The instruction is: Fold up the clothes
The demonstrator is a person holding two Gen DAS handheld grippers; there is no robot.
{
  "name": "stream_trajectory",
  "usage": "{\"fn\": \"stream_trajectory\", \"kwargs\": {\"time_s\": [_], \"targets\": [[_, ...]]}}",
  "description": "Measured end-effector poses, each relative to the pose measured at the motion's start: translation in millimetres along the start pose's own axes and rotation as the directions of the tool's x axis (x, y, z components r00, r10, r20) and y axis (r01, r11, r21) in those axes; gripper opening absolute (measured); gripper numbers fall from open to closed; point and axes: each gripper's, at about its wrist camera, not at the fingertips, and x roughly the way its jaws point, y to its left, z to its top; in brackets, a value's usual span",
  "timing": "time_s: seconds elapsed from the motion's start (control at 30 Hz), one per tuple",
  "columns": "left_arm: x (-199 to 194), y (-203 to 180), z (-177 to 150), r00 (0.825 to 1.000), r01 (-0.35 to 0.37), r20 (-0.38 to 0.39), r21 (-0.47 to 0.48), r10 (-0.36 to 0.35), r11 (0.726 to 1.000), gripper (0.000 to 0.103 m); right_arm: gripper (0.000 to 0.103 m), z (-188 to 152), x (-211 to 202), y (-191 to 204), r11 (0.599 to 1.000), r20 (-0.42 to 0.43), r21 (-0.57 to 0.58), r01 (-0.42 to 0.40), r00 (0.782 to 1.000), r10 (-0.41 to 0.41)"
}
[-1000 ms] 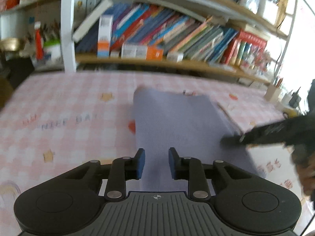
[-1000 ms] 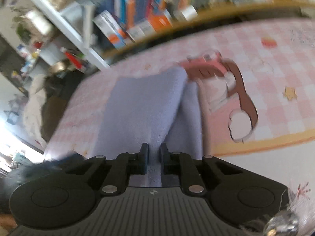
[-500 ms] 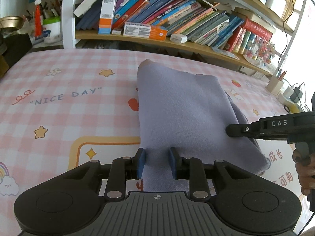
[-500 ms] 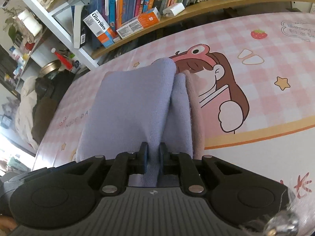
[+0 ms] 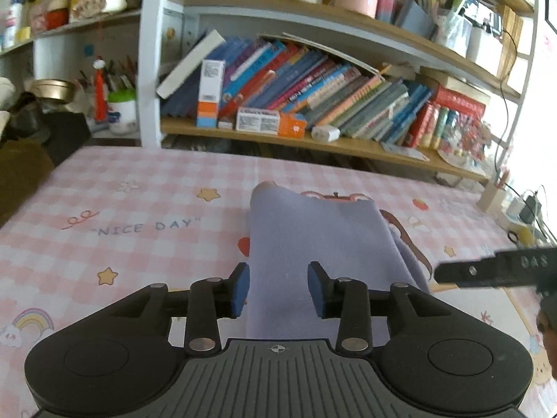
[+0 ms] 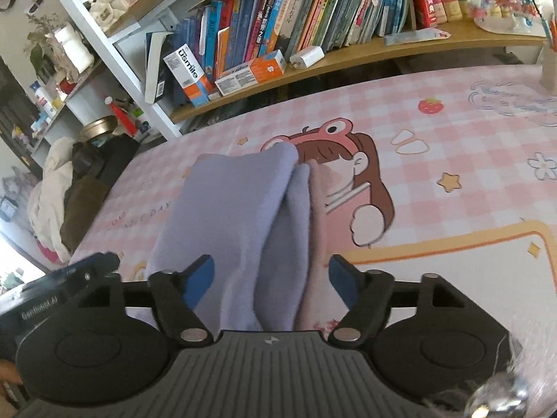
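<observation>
Both jaws have just been opening, letting go of the folded lavender garment (image 6: 240, 209). It lies mid-frame on the table (image 6: 470, 181), between the right hand-held gripper (image 6: 271, 275)'s wide jaws and the left hand-held gripper (image 5: 278, 287)'s narrower ones, unpinched.

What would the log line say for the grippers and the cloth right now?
left gripper: just opened, off cloth | right gripper: just opened wide, released | cloth: folded on table

Folded lilac garment (image 5: 313, 244): one
Grippers: two, the left gripper (image 5: 278, 289) and the right gripper (image 6: 271, 278)
Blue-padded fingers (image 5: 240, 289): two on each gripper
Toothpaste boxes (image 6: 250, 73): two
White charger (image 6: 308, 56): one
</observation>
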Motion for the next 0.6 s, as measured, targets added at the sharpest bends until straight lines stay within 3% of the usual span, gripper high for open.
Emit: {"fn": "stream_trajectory", "kwargs": {"time_s": [0.1,0.27,0.6], "targets": [[-3.3,-6.6,-2.9,1.000,-0.025,-0.002,-0.015,0.025,1.000,0.044,0.087,-5.8,-6.6,-2.8,0.999,0.000,-0.029,0.026,1.000,-0.026],[-8.0,-22.0,-10.7,0.997,-0.074,-0.004,-0.036,0.074,0.997,0.070,0.091,-13.1,-14.2,-10.1,0.996,-0.019,-0.086,0.038,0.999,-0.040],[-11.3,-54.2,-26.9,0.991,-0.127,-0.044,-0.054,0.124,0.990,0.079,0.091,-20.5,-26.9,-38.2,0.997,-0.065,-0.083,-0.007,0.998,0.001]]}}
